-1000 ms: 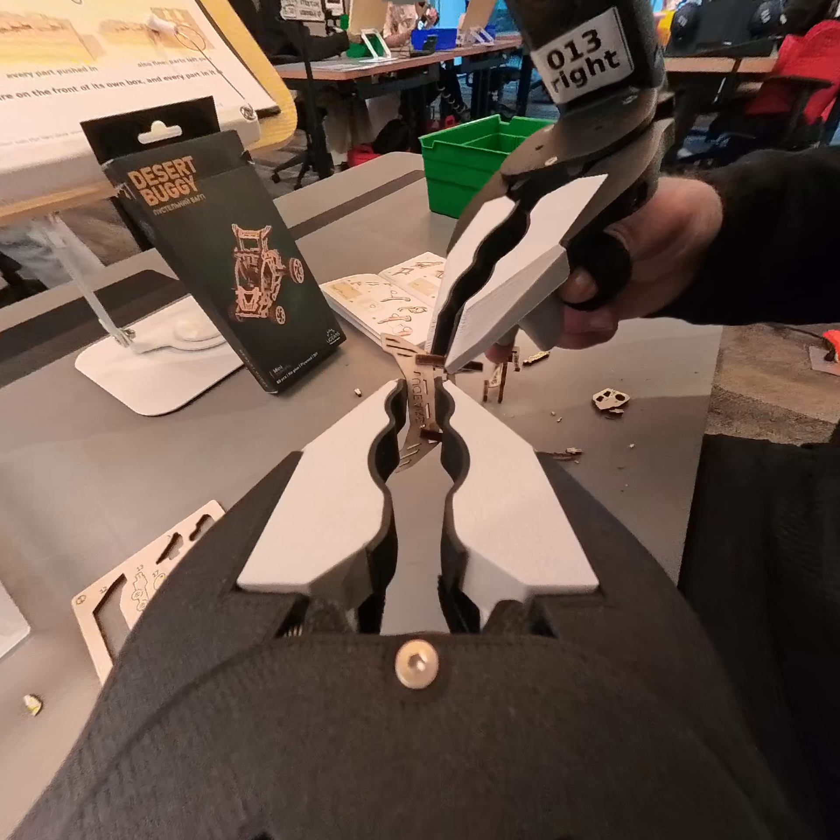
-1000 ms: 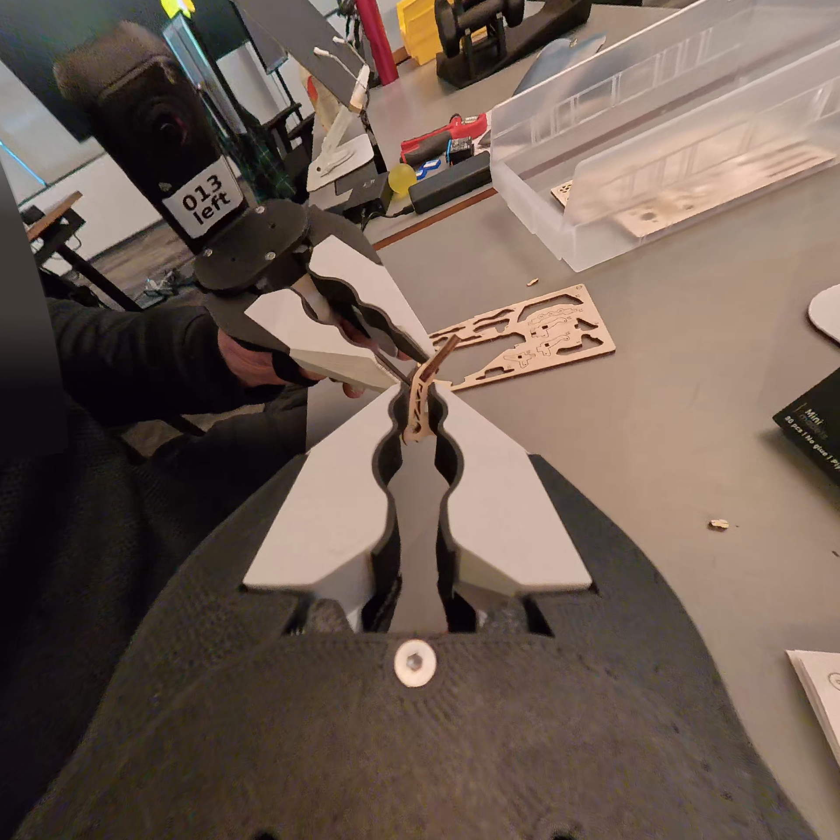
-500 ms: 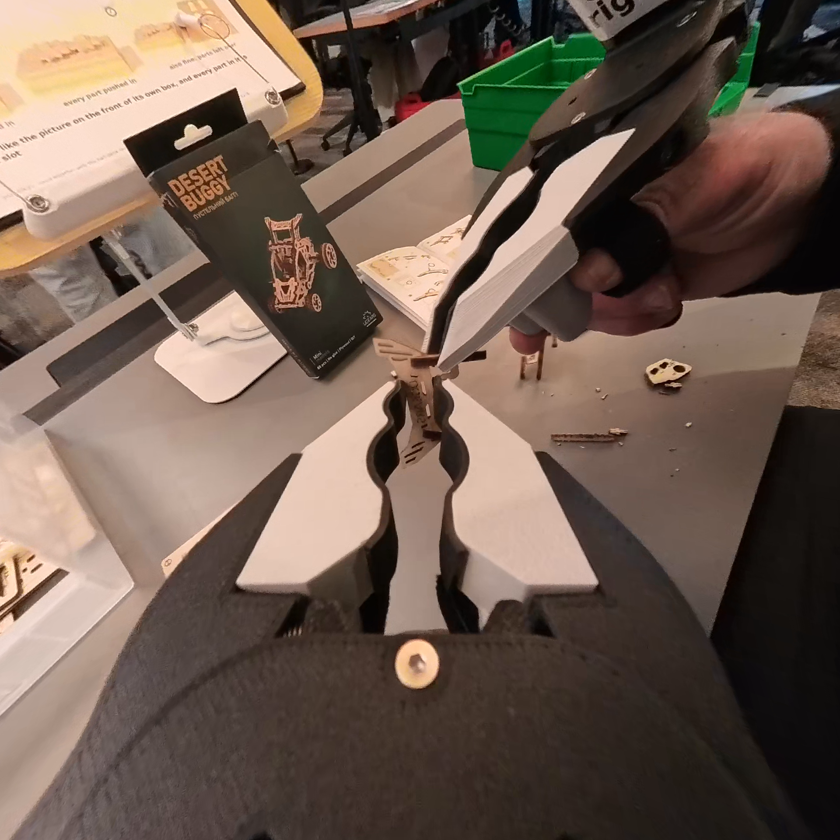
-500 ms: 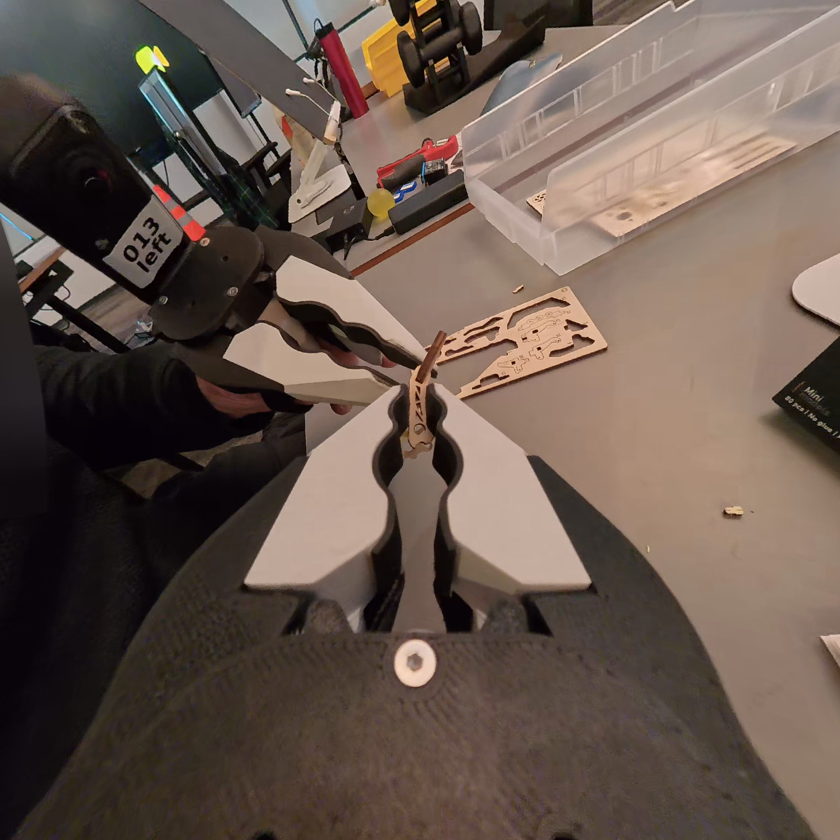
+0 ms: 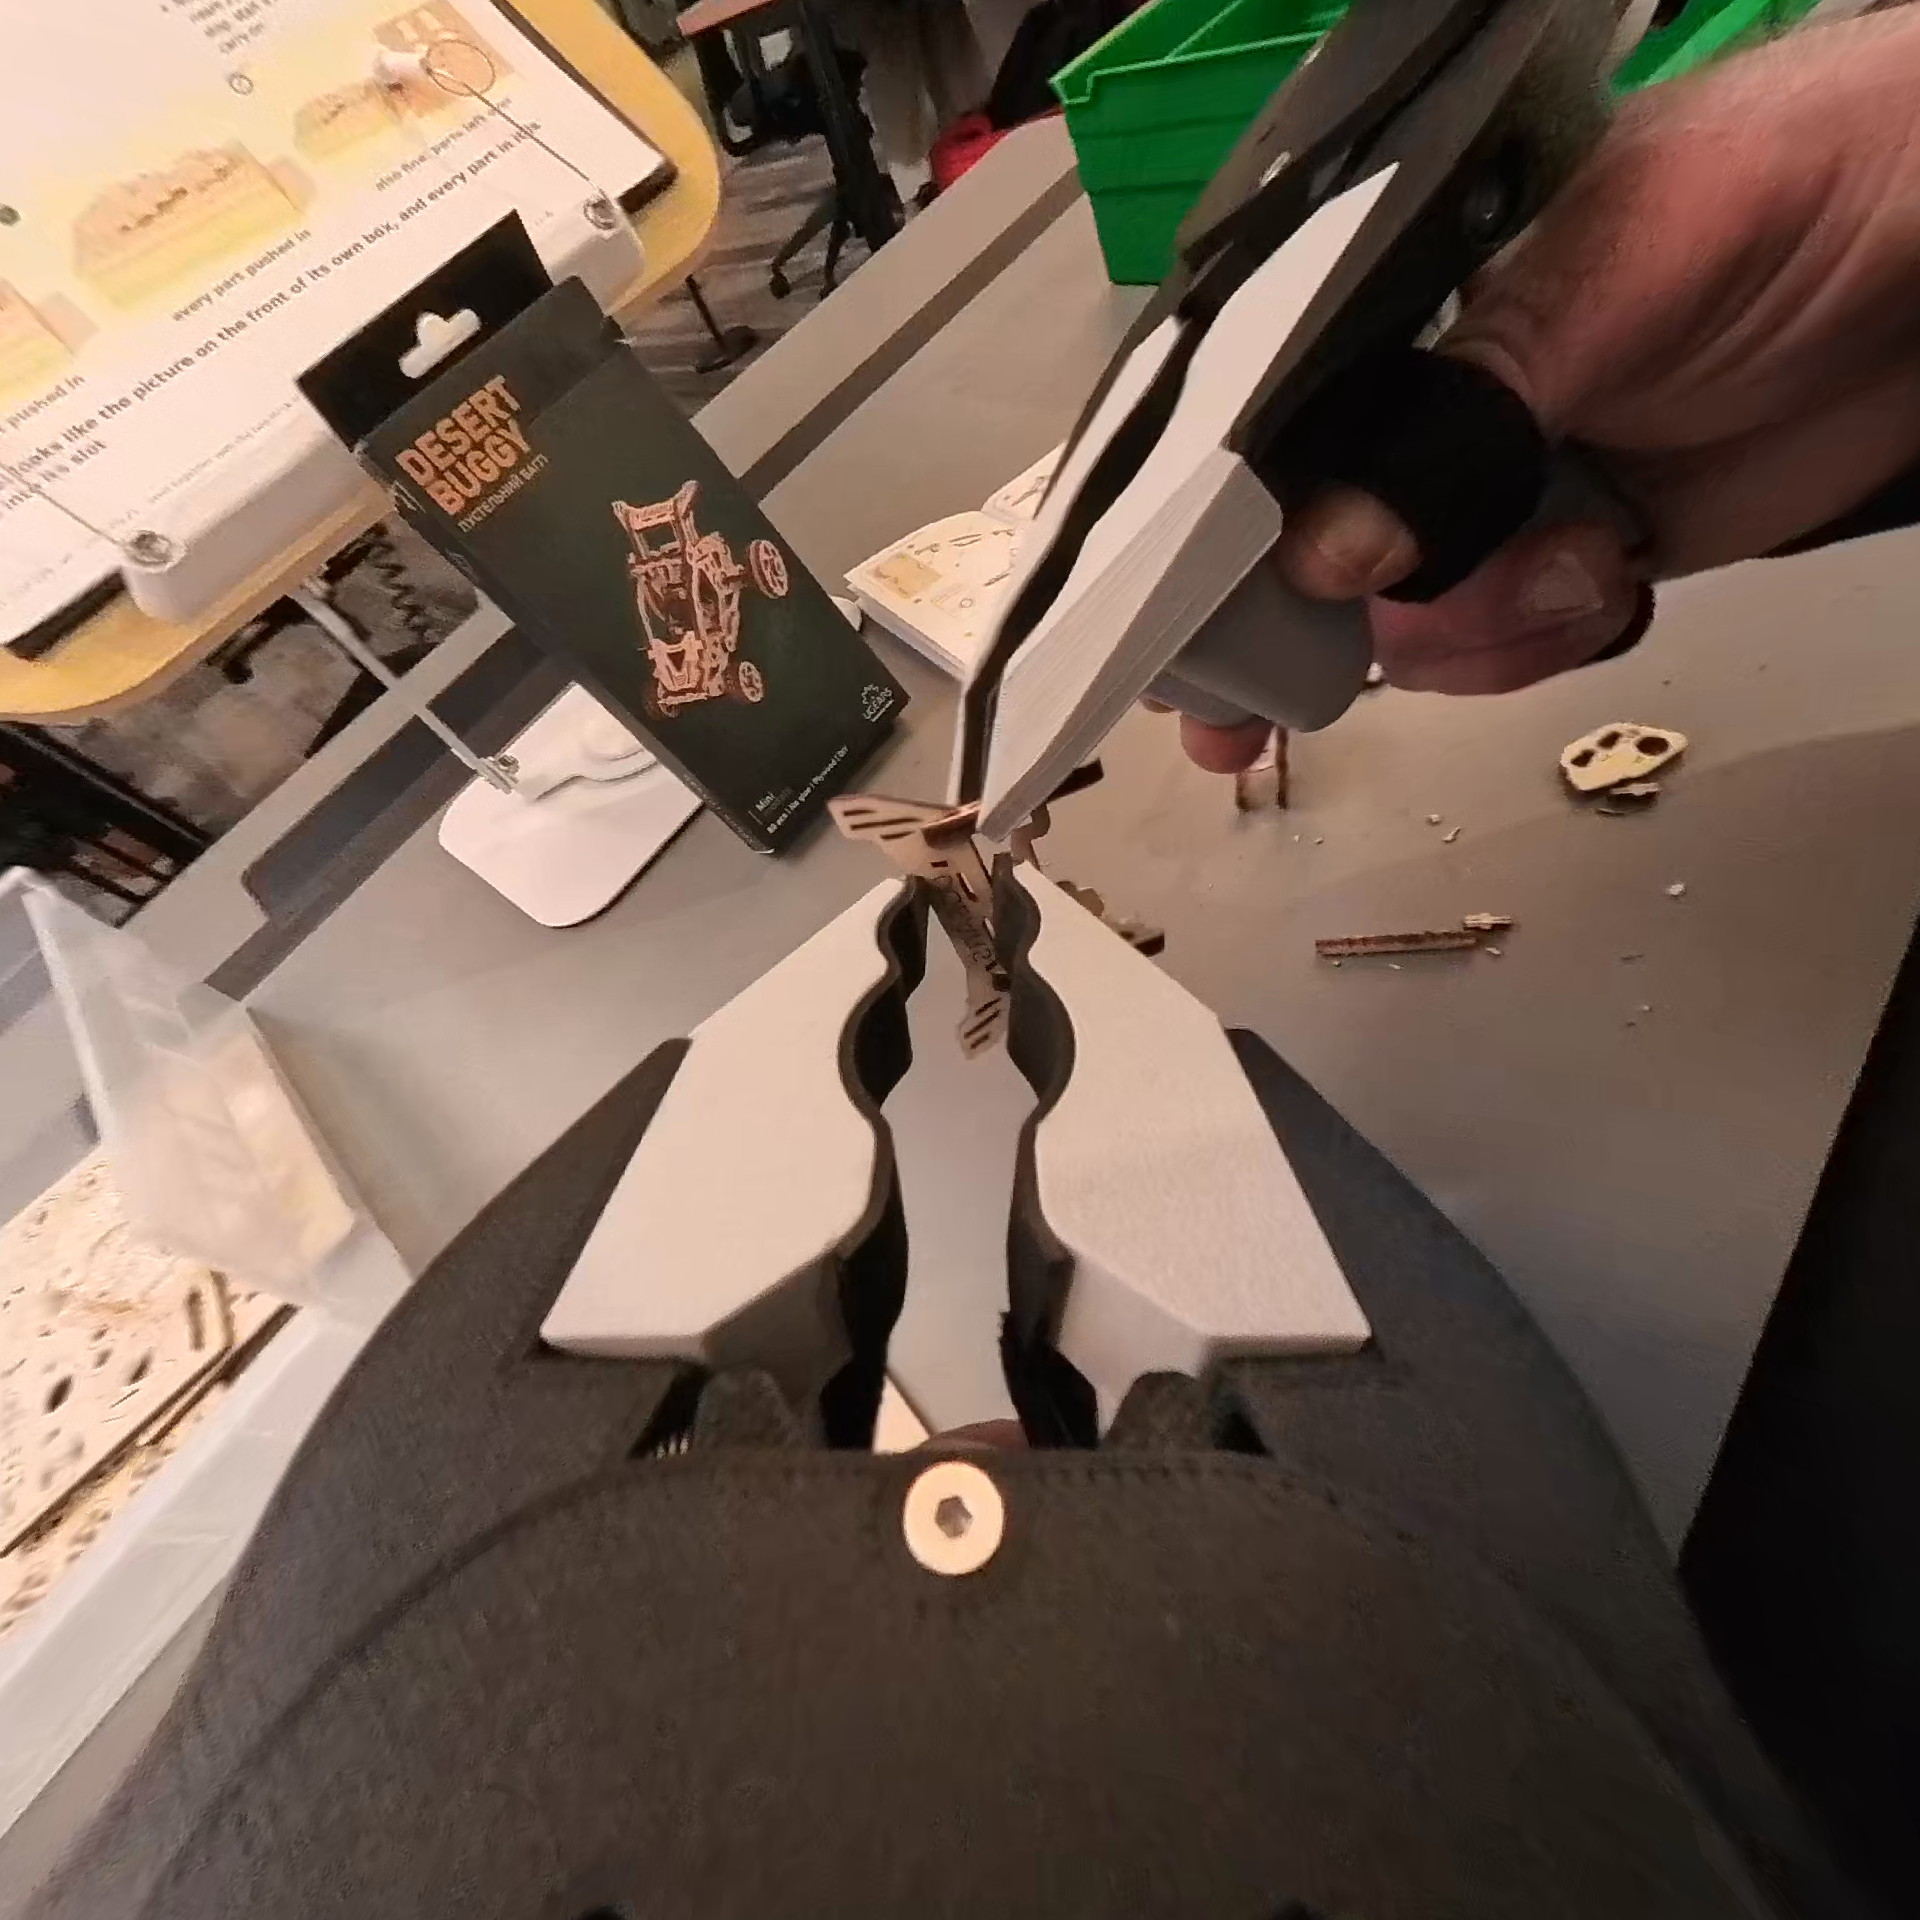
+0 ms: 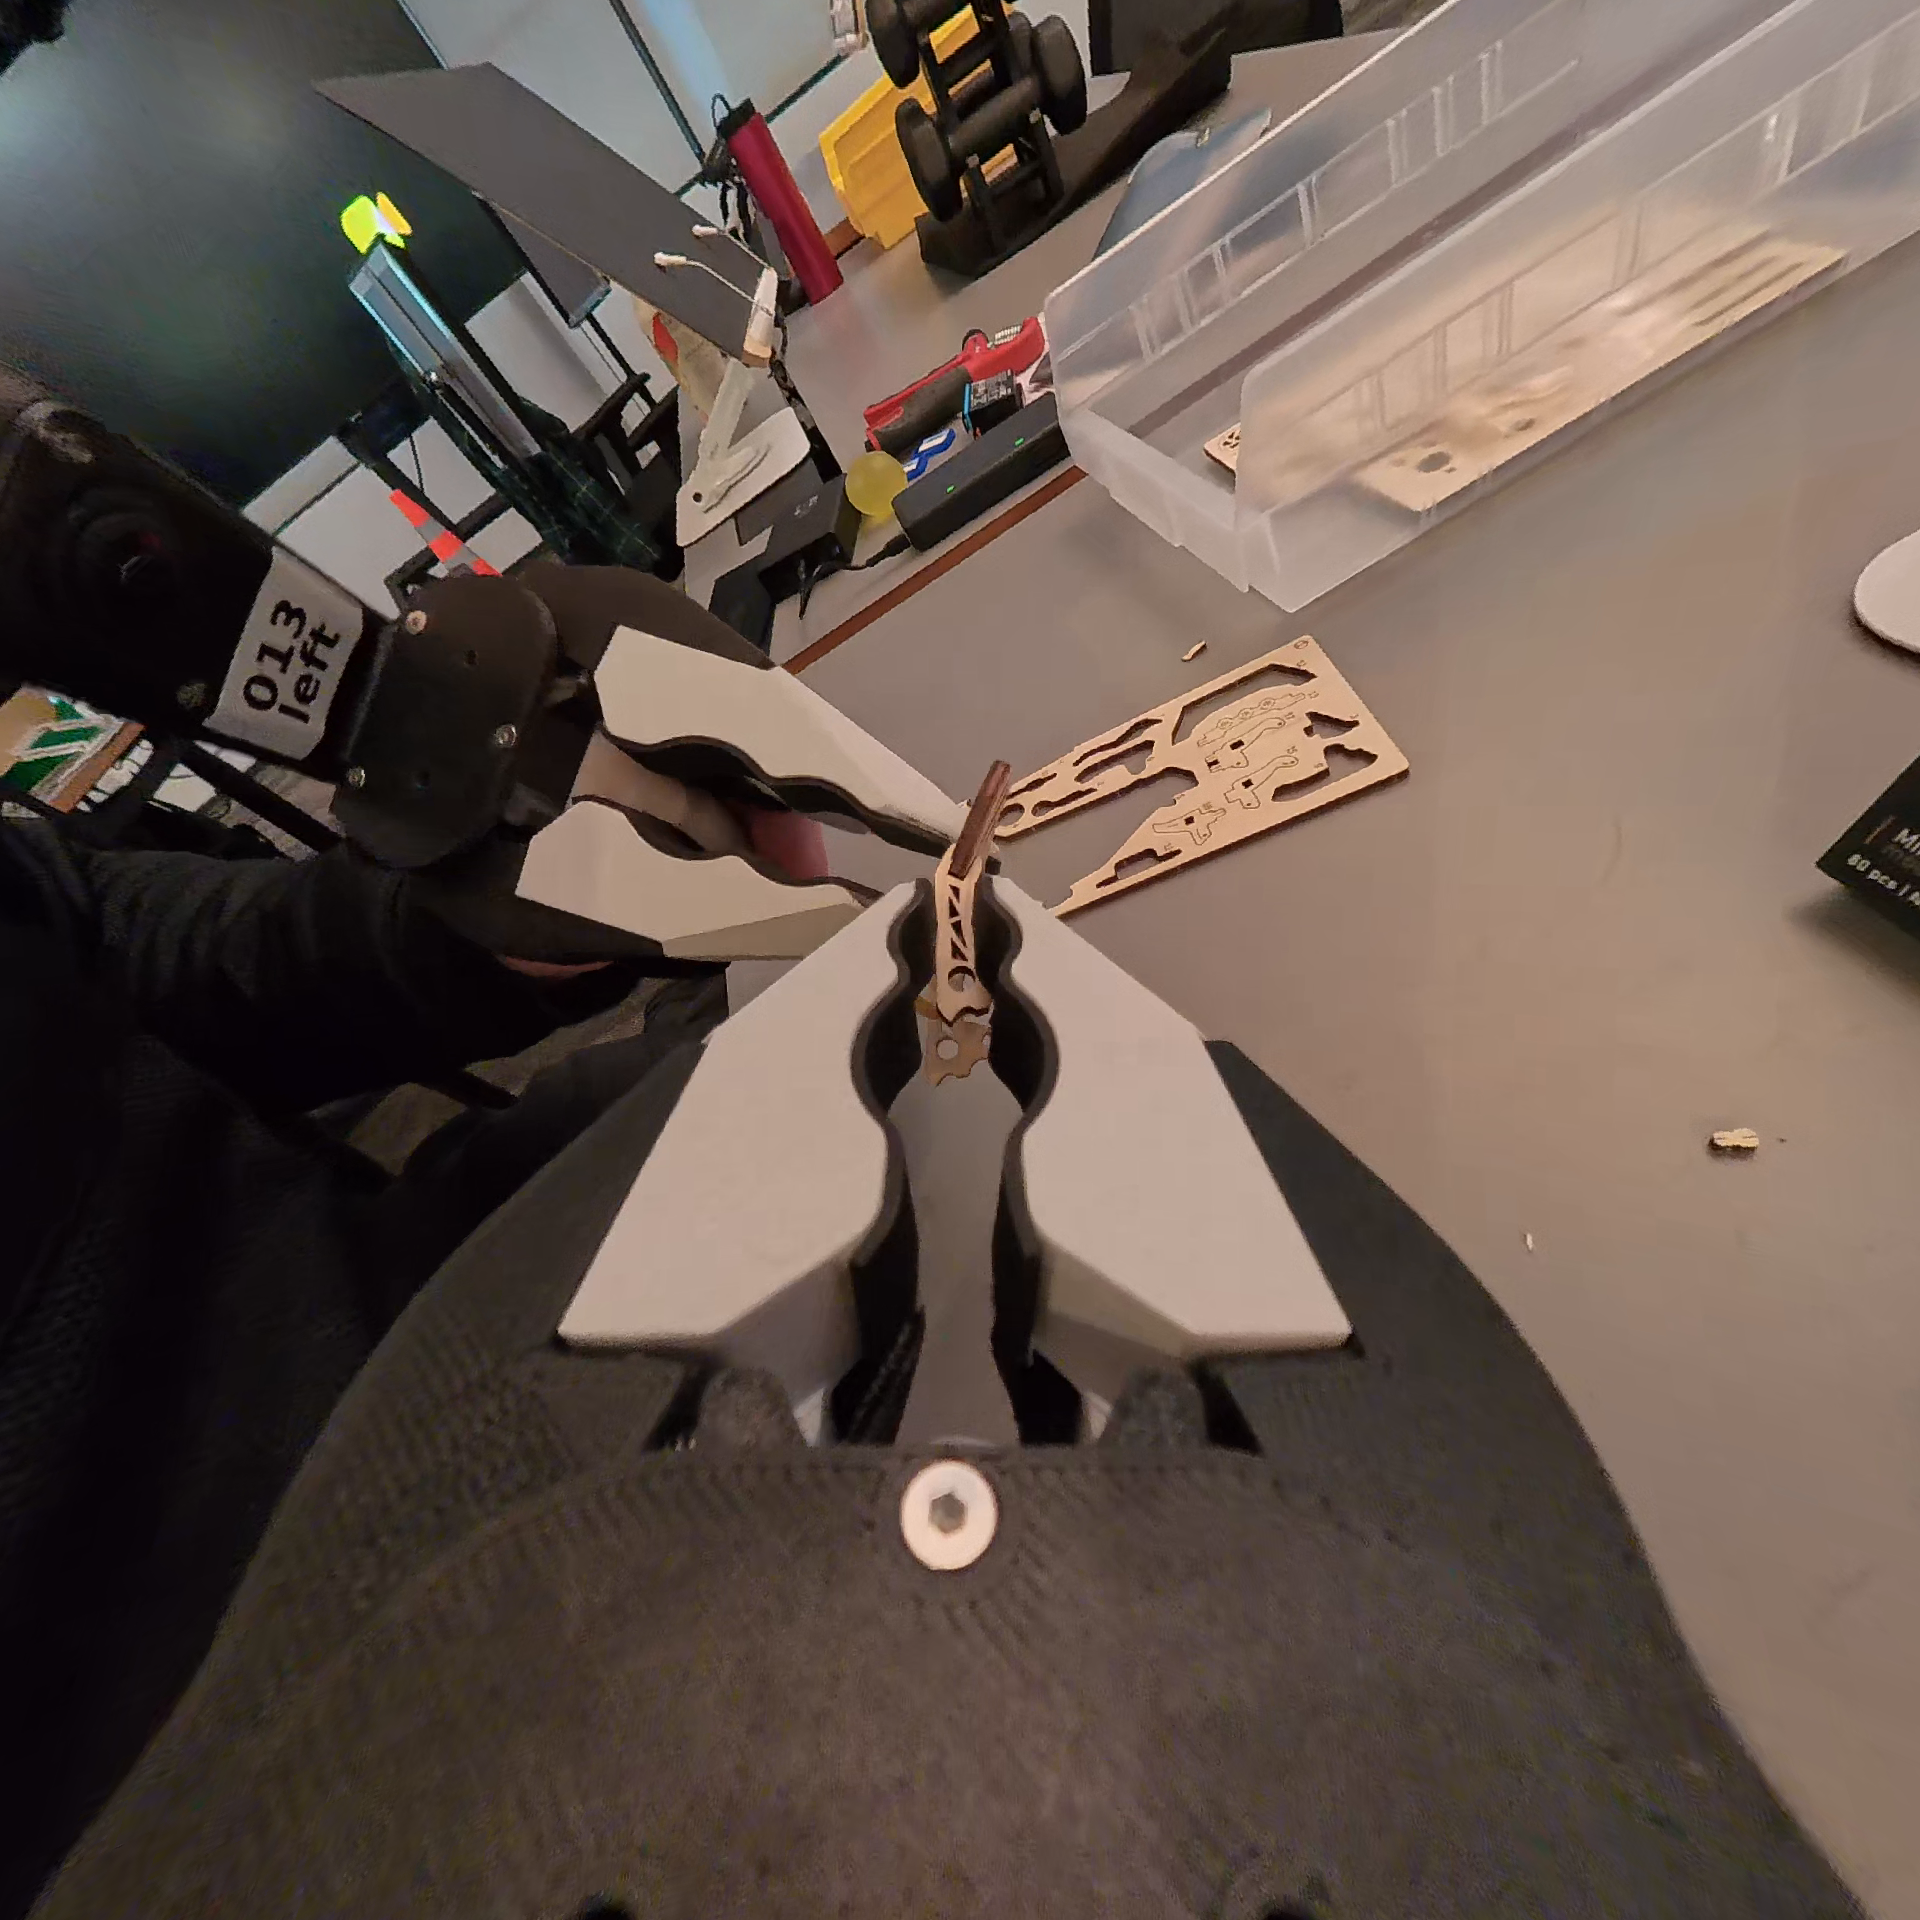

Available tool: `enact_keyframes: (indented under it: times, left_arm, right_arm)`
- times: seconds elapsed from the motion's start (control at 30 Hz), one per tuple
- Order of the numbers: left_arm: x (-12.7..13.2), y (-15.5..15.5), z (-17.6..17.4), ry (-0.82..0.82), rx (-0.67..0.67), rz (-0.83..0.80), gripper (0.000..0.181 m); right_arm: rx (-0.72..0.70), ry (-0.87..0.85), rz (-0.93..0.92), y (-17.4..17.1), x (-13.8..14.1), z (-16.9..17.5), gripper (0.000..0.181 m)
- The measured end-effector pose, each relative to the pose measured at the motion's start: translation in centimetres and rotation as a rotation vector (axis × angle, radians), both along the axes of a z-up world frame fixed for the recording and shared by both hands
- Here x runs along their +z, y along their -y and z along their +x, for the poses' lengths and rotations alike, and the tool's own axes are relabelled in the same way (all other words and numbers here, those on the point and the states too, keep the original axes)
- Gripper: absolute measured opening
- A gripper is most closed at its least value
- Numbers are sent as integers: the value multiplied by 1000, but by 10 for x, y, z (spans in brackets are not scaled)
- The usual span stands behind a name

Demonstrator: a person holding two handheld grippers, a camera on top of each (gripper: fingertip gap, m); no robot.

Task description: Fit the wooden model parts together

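Note:
My left gripper point(image 5: 961, 894) is shut on a thin wooden model part point(image 5: 971, 951) that stands upright between its tips. My right gripper point(image 6: 956, 899) is shut on another flat wooden part point(image 6: 956, 956) with cut-outs. The two parts meet crosswise at the tips, held above the grey table point(image 5: 1455, 1091). In the left wrist view the right gripper point(image 5: 982, 821) comes down from the upper right onto the joint. In the right wrist view the left gripper point(image 6: 966, 842) comes in from the left.
A black model box point(image 5: 623, 561) leans by a white stand point(image 5: 561, 831). An open booklet point(image 5: 935, 571), loose wooden bits point(image 5: 1403, 940) and a round piece point(image 5: 1621, 753) lie on the table. A punched wooden sheet point(image 6: 1226, 764) and clear plastic bin point(image 6: 1455, 343) sit beyond. A green bin point(image 5: 1174, 135) stands at the back. Both grippers' tips are close together, under 4 cm apart.
Both grippers have tilted and shifted while staying shut on their parts. The left gripper has turned to the left, so the clear bin has come into its view.

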State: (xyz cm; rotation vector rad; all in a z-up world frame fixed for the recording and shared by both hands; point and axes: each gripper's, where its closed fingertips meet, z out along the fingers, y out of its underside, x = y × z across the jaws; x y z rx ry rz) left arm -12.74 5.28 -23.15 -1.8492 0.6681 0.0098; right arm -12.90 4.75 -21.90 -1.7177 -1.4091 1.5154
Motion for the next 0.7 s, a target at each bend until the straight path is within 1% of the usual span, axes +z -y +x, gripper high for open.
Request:
enact_keyframes:
  times: [0.03, 0.1, 0.13, 0.23, 0.3, 0.43, 0.47, 0.6, 0.67, 0.7]
  left_arm:
    - [-2, 0, 0, 15, -17, -14, 11]
    - [4, 0, -2, 27, -43, 4, 10]
    - [5, 1, -2, 59, -58, -15, 11]
    - [9, 5, -1, 206, -119, -62, 14]
    - [20, 8, 1, 363, -160, -78, 20]
    - [36, 7, -5, 605, -173, -88, 23]
    - [37, 6, -4, 634, -171, -93, 23]
    - [29, 4, 2, 581, -145, -97, 13]
    - [30, 1, -4, 580, -97, -63, 13]
    - [32, -1, -10, 589, -73, -42, 16]
  right_arm:
    - [3, 7, 22, 0, -2, 0, 3]
    - [7, 1, 60, 0, 0, 0, 3]
    - [7, 0, 93, 0, 2, 0, 3]
    - [16, 2, 162, 1, 3, 0, 4]
    - [21, 8, 228, 2, 3, 0, 4]
    - [17, 18, 334, 3, 1, 0, 4]
    - [15, 22, 365, 3, 1, 0, 4]
    - [-15, 31, 482, 1, 0, -2, 4]
    - [-21, 31, 519, 0, 0, -2, 4]
    - [-19, 35, 540, 1, 0, -2, 4]
